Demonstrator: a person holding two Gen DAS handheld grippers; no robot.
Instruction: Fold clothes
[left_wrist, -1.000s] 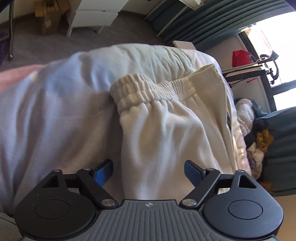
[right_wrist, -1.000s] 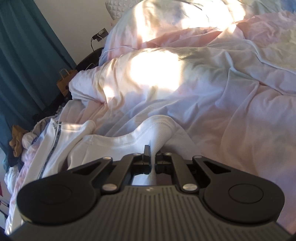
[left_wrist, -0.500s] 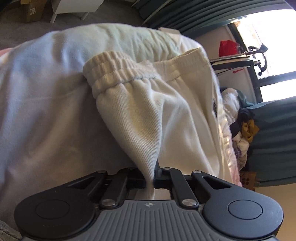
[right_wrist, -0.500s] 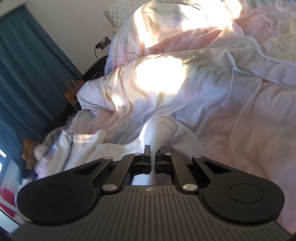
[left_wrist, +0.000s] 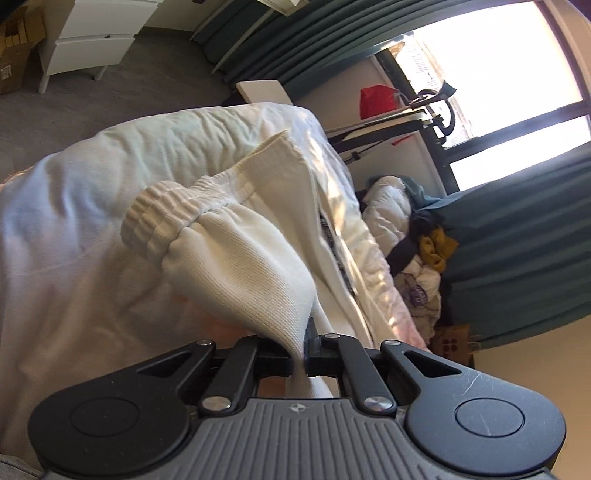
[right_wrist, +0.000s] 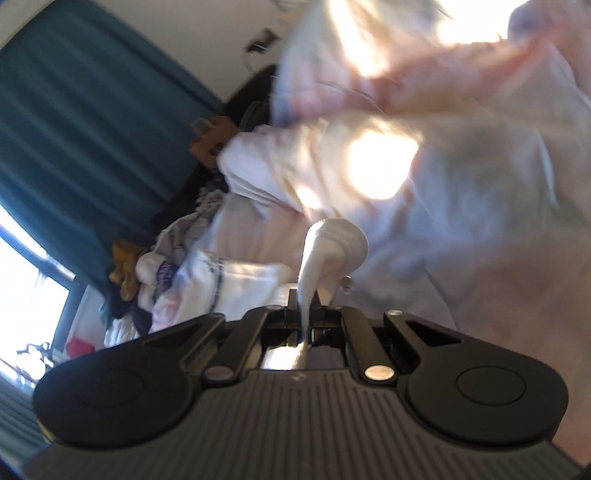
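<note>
A white zip-up sweatshirt (left_wrist: 258, 258) lies on the bed. My left gripper (left_wrist: 304, 341) is shut on its sleeve fabric near the ribbed cuff (left_wrist: 159, 218) and holds it lifted off the bedding; the dark zipper (left_wrist: 336, 254) runs along the body to the right. In the right wrist view, which is blurred, my right gripper (right_wrist: 304, 306) is shut on another white fold of the sweatshirt (right_wrist: 325, 251), raised above the bed. Part of the garment with a dark stripe (right_wrist: 218, 277) shows at the left.
The bed is covered by a rumpled pale pink-white duvet (left_wrist: 74, 229), also in the right wrist view (right_wrist: 480, 206). A heap of mixed clothes (left_wrist: 424, 258) lies beside the bed by teal curtains (left_wrist: 517, 251). A white drawer unit (left_wrist: 92, 40) stands on the grey floor.
My left gripper went from open to shut on the sleeve and lifted it. My right gripper kept its hold and swung up and left fast, blurring its view.
</note>
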